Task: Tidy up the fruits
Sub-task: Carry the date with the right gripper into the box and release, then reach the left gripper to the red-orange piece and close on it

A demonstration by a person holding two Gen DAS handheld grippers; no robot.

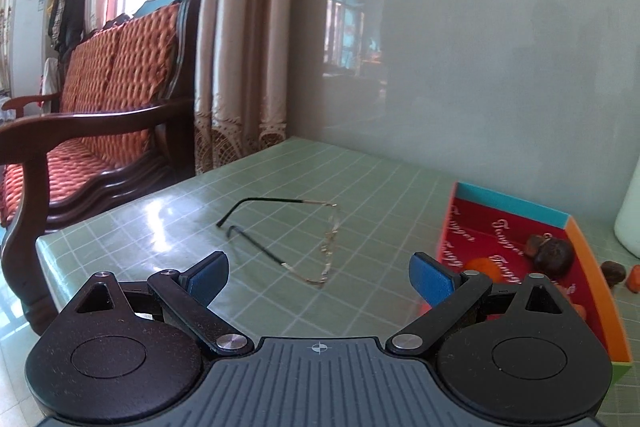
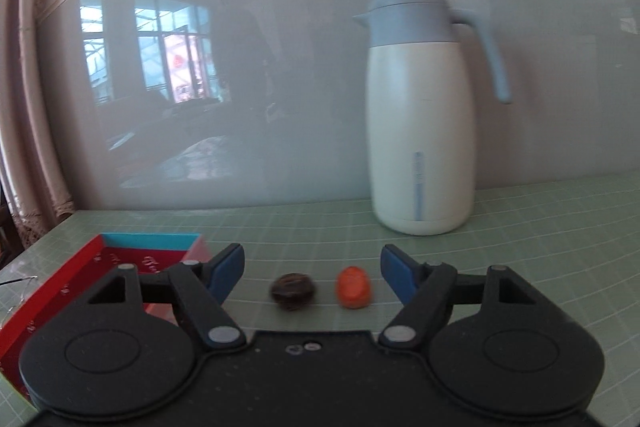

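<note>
A shallow red tray (image 1: 592, 267) with blue and orange walls lies on the green table; in the left wrist view it holds a dark brown fruit (image 1: 554, 255) and an orange fruit (image 1: 486, 269). Outside it, to the right, lie another dark fruit (image 1: 613, 271) and an orange piece (image 1: 634, 279). My left gripper (image 1: 320, 277) is open over the table, left of the tray. In the right wrist view my right gripper (image 2: 312, 273) stands open, nothing held, with a dark fruit (image 2: 294, 291) and an orange fruit (image 2: 353, 287) on the table just beyond its fingertips. The tray (image 2: 80, 263) is at its left.
A pair of thin-framed glasses (image 1: 320, 247) lies on the table ahead of the left gripper. A white jug with a blue lid and handle (image 2: 420, 131) stands at the back near the glossy wall. A wooden sofa with orange cushions (image 1: 100, 131) sits past the table's left edge.
</note>
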